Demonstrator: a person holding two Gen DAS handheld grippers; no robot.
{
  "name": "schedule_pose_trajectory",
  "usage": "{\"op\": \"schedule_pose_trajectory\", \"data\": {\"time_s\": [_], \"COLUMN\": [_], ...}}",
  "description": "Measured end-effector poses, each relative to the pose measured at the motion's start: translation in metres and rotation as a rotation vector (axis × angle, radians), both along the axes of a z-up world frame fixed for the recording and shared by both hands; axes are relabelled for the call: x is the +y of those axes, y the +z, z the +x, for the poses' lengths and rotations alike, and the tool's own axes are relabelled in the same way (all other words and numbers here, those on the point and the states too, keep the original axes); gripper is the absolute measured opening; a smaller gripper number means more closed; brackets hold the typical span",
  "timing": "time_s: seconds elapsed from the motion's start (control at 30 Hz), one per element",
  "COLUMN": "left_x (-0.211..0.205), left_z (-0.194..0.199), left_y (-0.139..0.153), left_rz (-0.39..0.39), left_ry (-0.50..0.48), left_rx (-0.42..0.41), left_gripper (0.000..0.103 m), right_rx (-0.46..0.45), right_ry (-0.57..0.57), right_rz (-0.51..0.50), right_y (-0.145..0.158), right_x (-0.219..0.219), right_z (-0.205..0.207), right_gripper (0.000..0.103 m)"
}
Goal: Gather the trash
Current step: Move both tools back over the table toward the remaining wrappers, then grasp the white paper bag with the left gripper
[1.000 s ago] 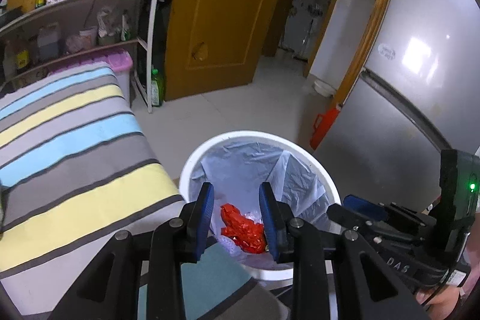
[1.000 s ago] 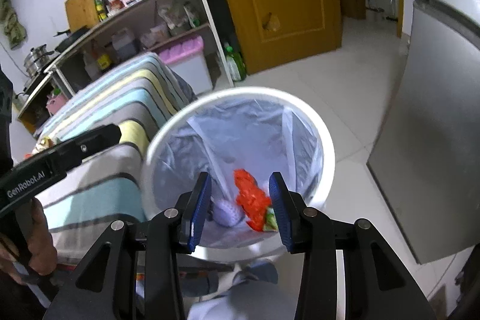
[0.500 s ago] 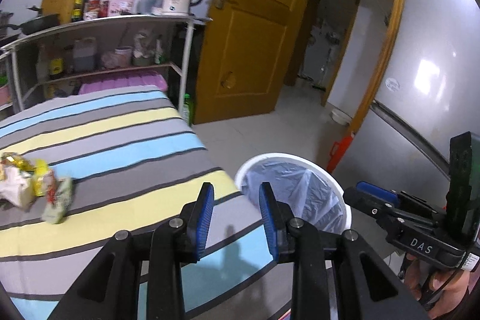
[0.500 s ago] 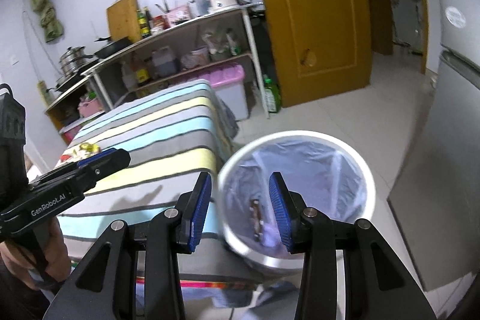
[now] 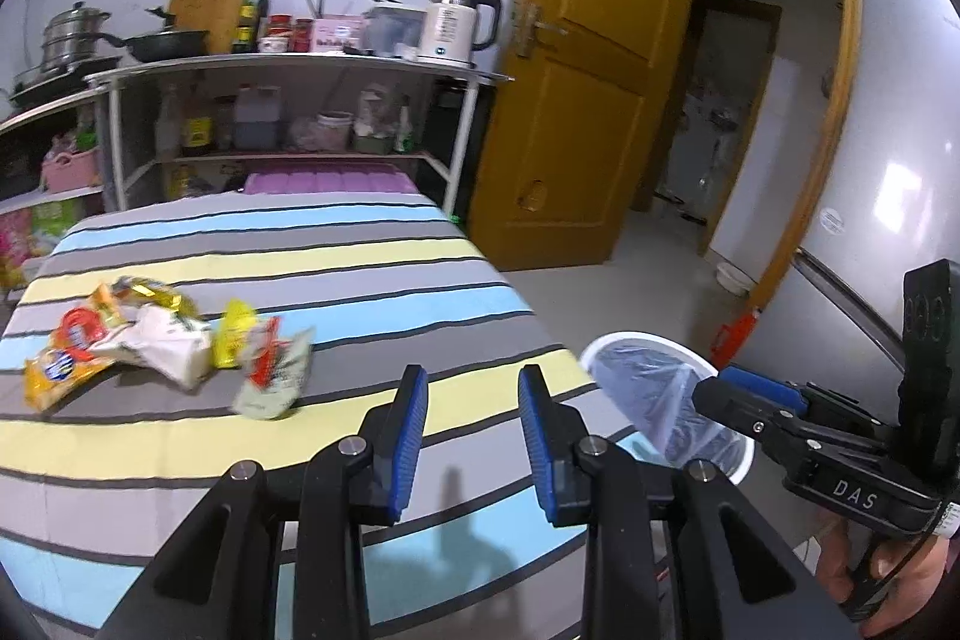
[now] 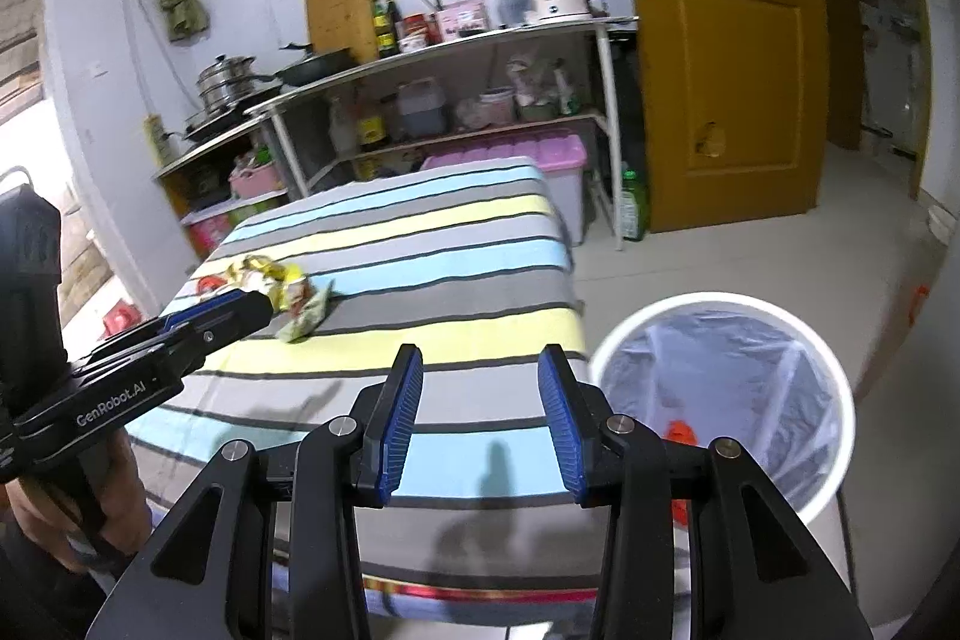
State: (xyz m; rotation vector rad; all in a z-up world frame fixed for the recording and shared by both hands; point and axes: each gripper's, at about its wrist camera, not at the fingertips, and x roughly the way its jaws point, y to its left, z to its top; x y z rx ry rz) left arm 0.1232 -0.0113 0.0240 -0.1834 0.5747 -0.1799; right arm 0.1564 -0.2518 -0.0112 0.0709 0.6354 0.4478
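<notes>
Both claws are empty here. Our left gripper (image 5: 473, 427) has its blue pads spread partway with nothing but air between them, hanging over the near part of the striped table cover (image 5: 336, 274). Same story for our right gripper (image 6: 480, 415): jaws parted, nothing pinched, nothing touching the pads.

The trash we're after sits in a little heap on the left side of the table: an orange snack wrapper (image 5: 69, 361), a white crumpled wrapper (image 5: 171, 349), a yellow packet (image 5: 237, 337) and a greenish packet with red print (image 5: 273, 376) nearest to us. They're bunched together, overlapping or touching, and a bit blurry so we can't read the labels. From the right wrist camera the same pile (image 6: 282, 292) is partly hidden behind the tip of the left gripper.

The white bin (image 6: 834, 400) with a clear liner stands on the floor just off the right edge of the table, and there's a red scrap (image 6: 681, 430) down inside it.

Around us: a metal shelf rack (image 5: 288, 67) along the far wall holding a white kettle (image 5: 450, 22), a pan, a steamer pot, bottles and jars, with a purple-lidded storage box (image 5: 327, 175) just behind the table. A yellow-brown door (image 5: 591, 76) stands open on the right, next to a grey fridge (image 5: 900, 196). Nothing lies on the cloth between the claws and the wrappers.
</notes>
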Motion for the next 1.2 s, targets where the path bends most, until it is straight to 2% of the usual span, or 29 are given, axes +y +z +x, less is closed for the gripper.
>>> {"op": "schedule_pose_trajectory", "data": {"time_s": [0.5,0.67,0.97,1.1,1.2], "left_x": [0.083,0.107,0.137,0.148,0.156], "left_z": [-0.023,-0.022,0.000,0.019,0.032], "left_y": [-0.013,-0.021,-0.038,-0.046,-0.052], "left_rz": [-0.029,-0.055,-0.127,-0.176,-0.212], "left_ry": [0.190,0.242,0.295,0.328,0.352], "left_rx": [0.021,0.040,0.096,0.124,0.146], "left_gripper": [0.031,0.038,0.039,0.050,0.052], "right_rx": [0.035,0.045,0.058,0.064,0.070], "right_ry": [0.121,0.159,0.207,0.215,0.218], "right_rz": [-0.014,-0.022,-0.035,-0.039,-0.041], "right_y": [-0.008,-0.013,-0.020,-0.023,-0.026], "right_x": [0.064,0.088,0.115,0.120,0.122], "right_z": [0.017,0.024,0.035,0.040,0.044], "right_gripper": [0.047,0.047,0.047,0.047,0.047]}}
